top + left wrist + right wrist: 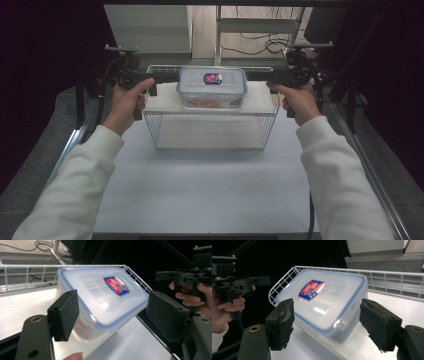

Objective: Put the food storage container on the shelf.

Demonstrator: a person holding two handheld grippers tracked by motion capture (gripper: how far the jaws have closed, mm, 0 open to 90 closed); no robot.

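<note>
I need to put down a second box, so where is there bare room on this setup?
The white table sheet in front of the white wire rack lies bare, bordered by the person's two sleeves. On the rack's white top board, narrow strips remain either side of the clear blue-rimmed plastic container, but the open left claw and open right claw crowd them.

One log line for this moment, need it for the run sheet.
left gripper: open, at container's left end | right gripper: open, at its right end | container: lidded, on white shelf, ungrasped
</note>
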